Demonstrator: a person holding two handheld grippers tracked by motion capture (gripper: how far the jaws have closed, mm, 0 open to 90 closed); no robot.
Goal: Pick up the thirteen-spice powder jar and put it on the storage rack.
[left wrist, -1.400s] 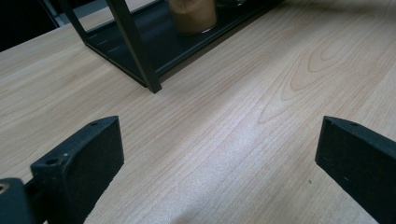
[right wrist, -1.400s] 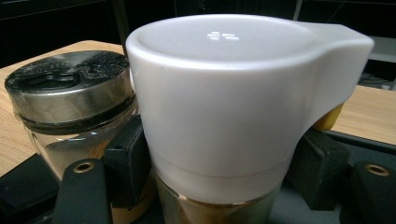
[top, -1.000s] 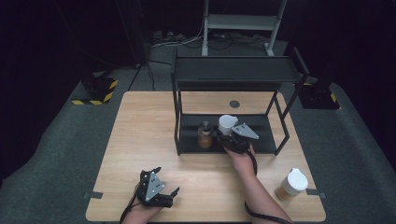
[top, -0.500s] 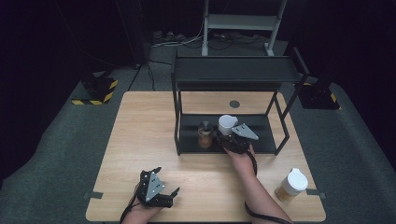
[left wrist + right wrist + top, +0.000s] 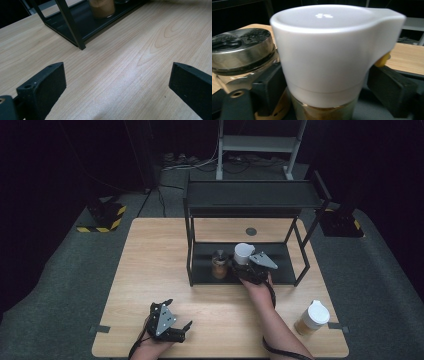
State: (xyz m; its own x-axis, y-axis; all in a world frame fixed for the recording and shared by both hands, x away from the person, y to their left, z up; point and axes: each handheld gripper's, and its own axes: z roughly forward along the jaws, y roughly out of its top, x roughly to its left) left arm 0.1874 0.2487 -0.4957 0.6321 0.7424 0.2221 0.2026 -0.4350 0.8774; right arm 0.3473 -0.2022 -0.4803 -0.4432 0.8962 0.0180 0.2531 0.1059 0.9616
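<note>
Bottle: a jar-like bottle with a broad white cap and a clear body showing amber-brown contents below the cap; in the right gripper view the cap is smooth and matte, with a lip jutting to one side and a bit of yellow under it.
Bottle place: on the lower tier of the black shelf rack, near the middle of that tier.
Right gripper: the right gripper reaches into the front of the rack; its fingers stand on either side of the bottle, apparently pressed against its sides just under the cap.
Neighbour jar: a glass jar with a metal lid stands on the same tier, just beside the bottle, on the rack's left half; its contents are brown too.
Left gripper: the left gripper lies low over the table well in front of the rack's left leg, fingers spread wide with only bare wood between them.
Cup: a paper cup with a white lid stands near the table's front right corner, well apart from the rack.
</note>
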